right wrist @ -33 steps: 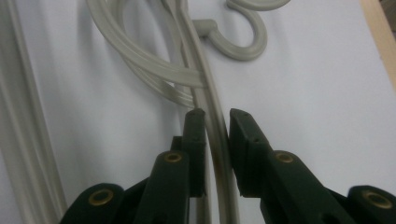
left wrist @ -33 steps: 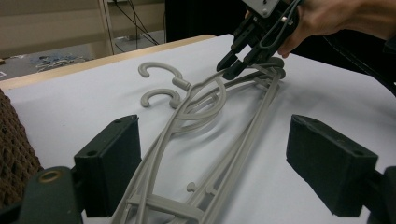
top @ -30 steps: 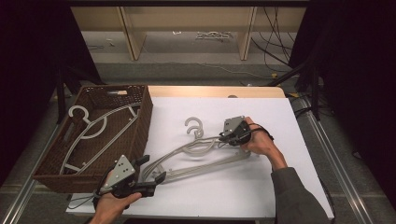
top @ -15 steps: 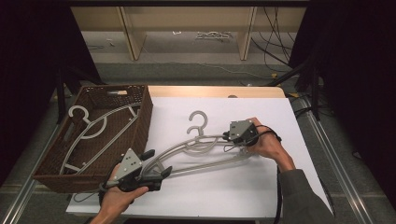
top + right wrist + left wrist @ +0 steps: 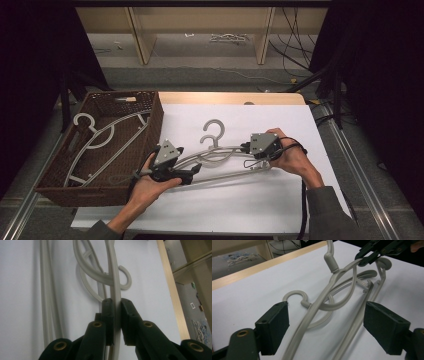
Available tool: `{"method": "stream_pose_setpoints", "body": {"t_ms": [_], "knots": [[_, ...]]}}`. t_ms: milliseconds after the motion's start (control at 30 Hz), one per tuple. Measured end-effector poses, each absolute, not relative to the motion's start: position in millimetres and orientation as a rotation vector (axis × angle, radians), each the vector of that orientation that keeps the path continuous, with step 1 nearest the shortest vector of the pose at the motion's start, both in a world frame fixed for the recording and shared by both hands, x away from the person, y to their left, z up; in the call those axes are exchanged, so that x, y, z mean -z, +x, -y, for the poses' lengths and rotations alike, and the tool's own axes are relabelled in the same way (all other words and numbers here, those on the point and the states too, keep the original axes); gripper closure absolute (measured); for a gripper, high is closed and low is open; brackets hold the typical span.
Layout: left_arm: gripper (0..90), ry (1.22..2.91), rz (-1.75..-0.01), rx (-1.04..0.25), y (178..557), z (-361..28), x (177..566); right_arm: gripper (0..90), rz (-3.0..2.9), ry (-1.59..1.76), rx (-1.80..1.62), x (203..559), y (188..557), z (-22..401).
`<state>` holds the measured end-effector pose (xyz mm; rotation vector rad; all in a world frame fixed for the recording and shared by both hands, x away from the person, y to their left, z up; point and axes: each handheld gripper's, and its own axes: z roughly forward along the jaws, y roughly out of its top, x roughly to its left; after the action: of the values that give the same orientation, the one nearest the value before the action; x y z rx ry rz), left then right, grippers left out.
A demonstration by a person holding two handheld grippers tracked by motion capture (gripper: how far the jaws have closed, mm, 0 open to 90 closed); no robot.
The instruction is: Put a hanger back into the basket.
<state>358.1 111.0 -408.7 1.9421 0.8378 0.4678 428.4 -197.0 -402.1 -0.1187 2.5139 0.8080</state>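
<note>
Squarely between clamped jaws, hanger [image 5: 113,277]

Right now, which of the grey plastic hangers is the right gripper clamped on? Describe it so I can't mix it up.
Start at the white table, right of the brown wicker basket. Two grey plastic hangers lie stacked there; the held hanger is the upper one, its arm pinched in the right gripper. Its hook points away from the person, while the lower hanger rests flat beneath.
</note>
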Motion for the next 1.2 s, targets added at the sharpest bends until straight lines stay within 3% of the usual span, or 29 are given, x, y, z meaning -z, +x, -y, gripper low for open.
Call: {"method": "stream_pose_setpoints", "body": {"t_ms": [533,800,867,967,1200], "knots": [[35.8,2.074,-0.844,-0.399,378.1,-78.2,405.2,82.5,-2.501,-0.176,-0.823,391.0,414.2,195.0],[50.8,2.117,-0.806,-0.37,382.0,-77.0,403.7,82.6,-2.493,-0.207,-0.823,388.7,410.3,191.3],[61.7,2.115,-0.792,-0.355,383.5,-77.1,404.5,82.6,-2.493,-0.217,-0.821,388.5,409.0,189.5],[67.8,2.134,-0.753,-0.339,384.1,-76.8,405.3,82.6,-2.491,-0.23,-0.824,388.6,409.1,187.9],[75.1,2.187,-0.651,-0.355,379.8,-78.8,401.9,82.0,-2.487,-0.234,-0.832,388.9,408.0,187.0]]}}
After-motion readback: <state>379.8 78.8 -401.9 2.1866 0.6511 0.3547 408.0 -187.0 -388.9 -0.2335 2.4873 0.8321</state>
